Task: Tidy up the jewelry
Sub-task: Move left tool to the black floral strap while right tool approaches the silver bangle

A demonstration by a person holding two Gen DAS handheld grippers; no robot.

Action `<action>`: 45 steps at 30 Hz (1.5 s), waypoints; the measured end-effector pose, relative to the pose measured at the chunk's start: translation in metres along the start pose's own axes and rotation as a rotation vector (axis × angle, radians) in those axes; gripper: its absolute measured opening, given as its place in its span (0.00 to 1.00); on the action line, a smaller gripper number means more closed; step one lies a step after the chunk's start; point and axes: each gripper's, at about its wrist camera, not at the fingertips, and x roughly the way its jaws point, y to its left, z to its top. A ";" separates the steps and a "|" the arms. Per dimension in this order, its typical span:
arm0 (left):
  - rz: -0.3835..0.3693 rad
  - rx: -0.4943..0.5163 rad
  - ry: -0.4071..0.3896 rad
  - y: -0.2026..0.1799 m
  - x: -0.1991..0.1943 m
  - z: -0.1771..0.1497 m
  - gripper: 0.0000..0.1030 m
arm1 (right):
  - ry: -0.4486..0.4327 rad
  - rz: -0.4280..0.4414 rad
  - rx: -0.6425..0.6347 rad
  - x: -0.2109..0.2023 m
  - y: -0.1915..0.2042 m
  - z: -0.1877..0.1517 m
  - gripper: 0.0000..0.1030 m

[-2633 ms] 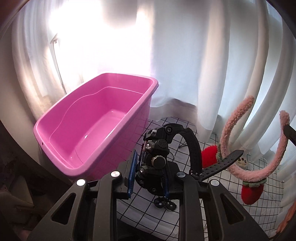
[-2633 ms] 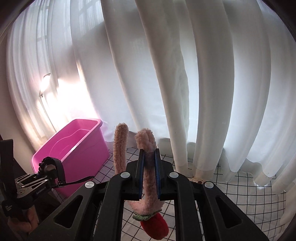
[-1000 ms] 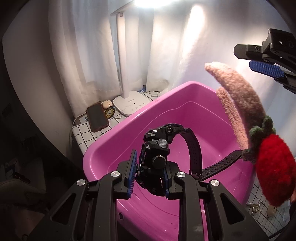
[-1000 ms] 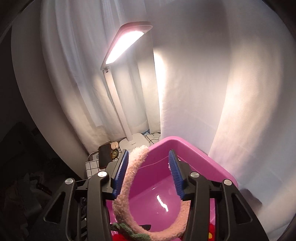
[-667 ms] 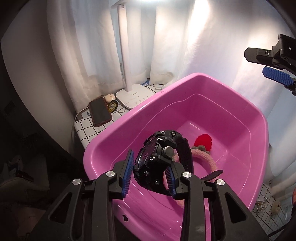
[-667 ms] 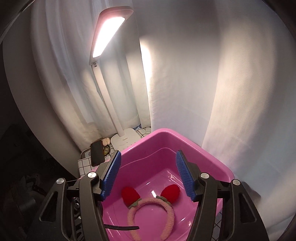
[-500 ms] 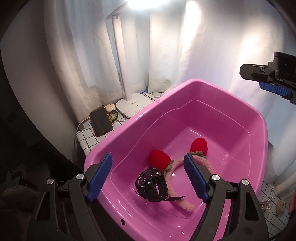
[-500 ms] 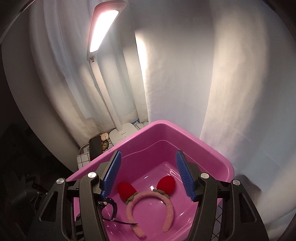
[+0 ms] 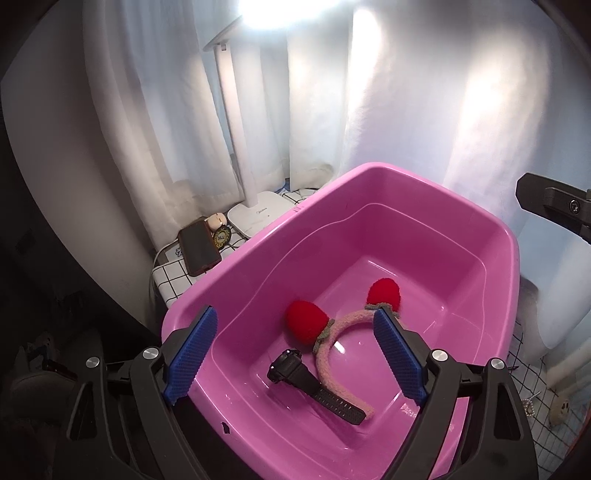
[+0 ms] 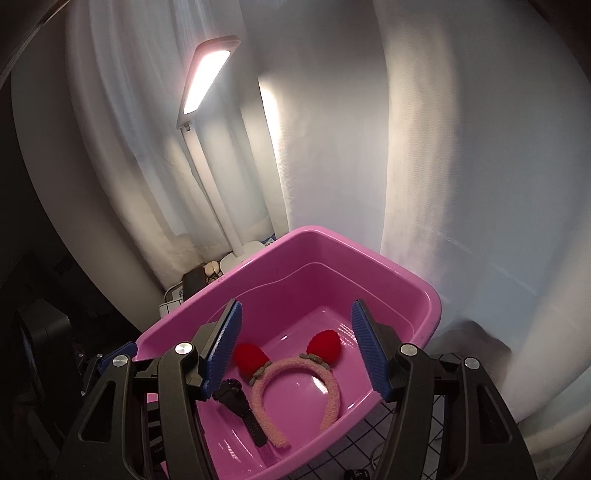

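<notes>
Both fisheye views bend hard toward the edges, with black corners ringing each round picture. The only clear light source is the desk lamp (image 10: 208, 79), lit and pointing down; in the left wrist view its head (image 9: 284, 13) burns out to pure white glare at the top. It throws 2 warm patches onto the white curtain (image 9: 406, 92), whose folds carry soft grey shadows. The left side of each view sinks into near darkness. The pink tub (image 9: 515, 266) is evenly lit, its glossy floor showing small white glints (image 10: 317, 384). Focus is sharp in the middle, softer and slightly smeared near the rims
</notes>
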 end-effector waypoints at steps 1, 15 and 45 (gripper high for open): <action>-0.003 -0.004 -0.003 -0.001 -0.004 -0.002 0.83 | -0.006 0.000 0.004 -0.007 -0.002 -0.004 0.57; -0.104 0.005 -0.082 -0.036 -0.078 -0.038 0.87 | -0.094 -0.115 0.056 -0.122 -0.028 -0.089 0.57; -0.323 0.327 0.158 -0.148 -0.038 -0.223 0.89 | 0.228 -0.363 0.440 -0.174 -0.125 -0.390 0.58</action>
